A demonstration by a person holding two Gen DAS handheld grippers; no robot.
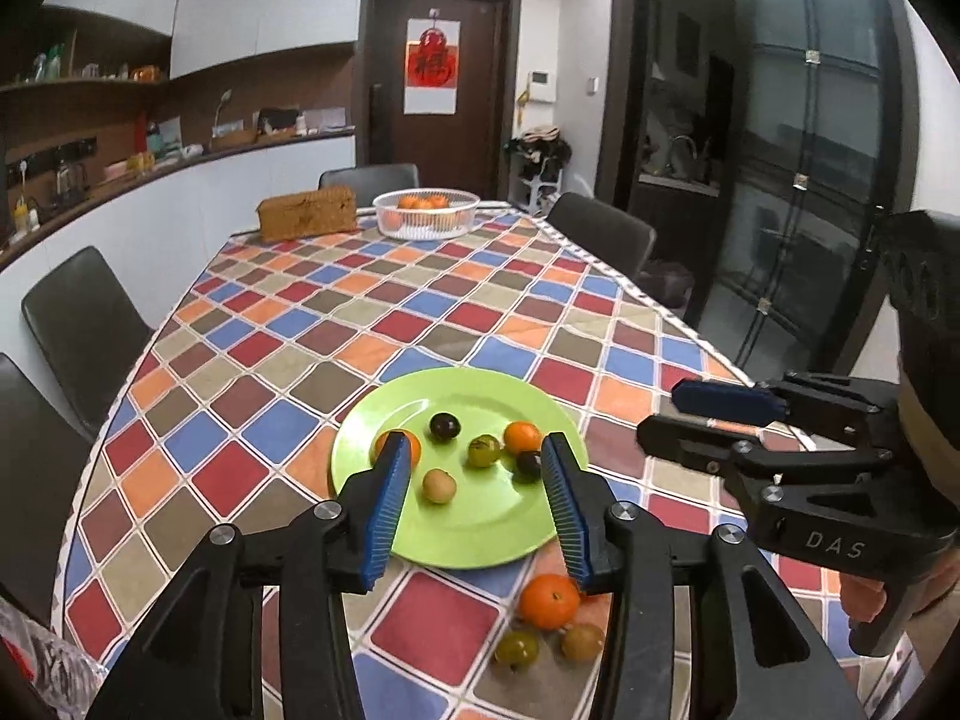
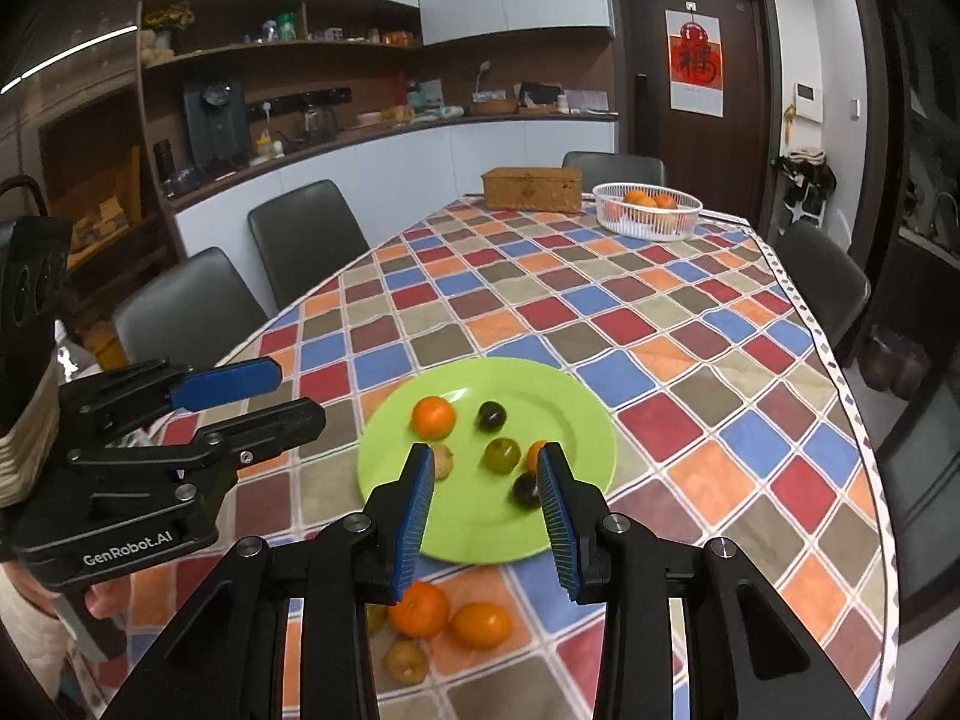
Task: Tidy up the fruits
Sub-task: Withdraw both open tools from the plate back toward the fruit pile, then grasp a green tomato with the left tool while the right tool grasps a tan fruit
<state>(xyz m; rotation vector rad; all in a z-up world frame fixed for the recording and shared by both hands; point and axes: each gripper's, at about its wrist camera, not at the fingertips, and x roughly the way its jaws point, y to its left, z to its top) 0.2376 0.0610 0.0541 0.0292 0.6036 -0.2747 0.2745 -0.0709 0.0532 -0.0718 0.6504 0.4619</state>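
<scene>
A green plate point(image 1: 474, 534) point(image 2: 480, 534) lies on the checked tablecloth. It holds several small fruits: two oranges point(image 1: 522, 437), two dark plums point(image 1: 445, 425), a green fruit point(image 1: 483, 450) and a tan one point(image 1: 439, 485). Nearer to me, off the plate, an orange point(image 1: 549, 600), a green fruit point(image 1: 517, 649) and a brown fruit point(image 1: 582, 642) rest on the cloth. My left gripper point(image 1: 475, 449) point(image 2: 299, 393) hovers open above the plate's near side with nothing between its pads. My right gripper point(image 2: 486, 457) point(image 1: 660, 411) hangs beside it, jaws apart and empty.
A white basket point(image 1: 426, 228) point(image 2: 648, 222) with oranges and a wicker box point(image 1: 306, 213) stand at the table's far end. Dark chairs point(image 1: 84, 318) line the left side and others the far right. The table edge point(image 2: 840, 384) runs along the right.
</scene>
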